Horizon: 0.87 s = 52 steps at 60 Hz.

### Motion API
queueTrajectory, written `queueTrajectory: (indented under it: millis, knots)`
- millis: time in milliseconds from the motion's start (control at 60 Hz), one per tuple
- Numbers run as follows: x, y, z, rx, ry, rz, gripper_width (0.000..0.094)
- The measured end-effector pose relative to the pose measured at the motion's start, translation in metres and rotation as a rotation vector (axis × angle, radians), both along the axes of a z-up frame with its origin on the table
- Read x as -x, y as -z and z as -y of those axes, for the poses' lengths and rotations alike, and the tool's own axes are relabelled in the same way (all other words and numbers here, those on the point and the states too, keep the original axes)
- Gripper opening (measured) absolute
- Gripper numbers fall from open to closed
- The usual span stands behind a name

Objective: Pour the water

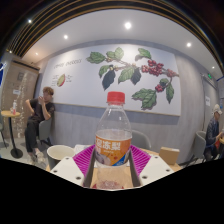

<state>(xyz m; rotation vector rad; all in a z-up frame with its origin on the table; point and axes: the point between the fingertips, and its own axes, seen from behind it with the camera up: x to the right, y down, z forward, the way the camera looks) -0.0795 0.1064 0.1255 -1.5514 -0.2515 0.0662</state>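
Observation:
A clear plastic bottle [113, 125] with a red cap and an orange label stands upright between my fingers. It holds pale liquid. My gripper [113, 160] is shut on the bottle's lower part, with the magenta pads [86, 157] pressed against both sides. The bottle's base is hidden between the fingers. A white paper cup [60, 153] stands to the left of the fingers, a little beyond them, on a white table [66, 170].
A brown box [170, 155] sits to the right of the fingers. A person [40, 112] sits at a table far left, and another person [216, 135] is at far right. A wall with a leaf mural [130, 72] lies ahead.

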Motion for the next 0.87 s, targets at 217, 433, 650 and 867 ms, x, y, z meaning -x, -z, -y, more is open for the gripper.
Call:
queueTrajectory:
  millis: [217,433,650,867]
  knots:
    - [-0.003,0.004,0.032,0.06,0.023,0.057,0.086]
    - [-0.011,0.013,0.127,0.143,-0.024,-0.052,0.0862]
    - [-0.02,0.029,0.214,0.18,-0.028,-0.134,0.0859]
    - [-0.065,0.021,0.257,0.163,0.008,-0.22,0.0851]
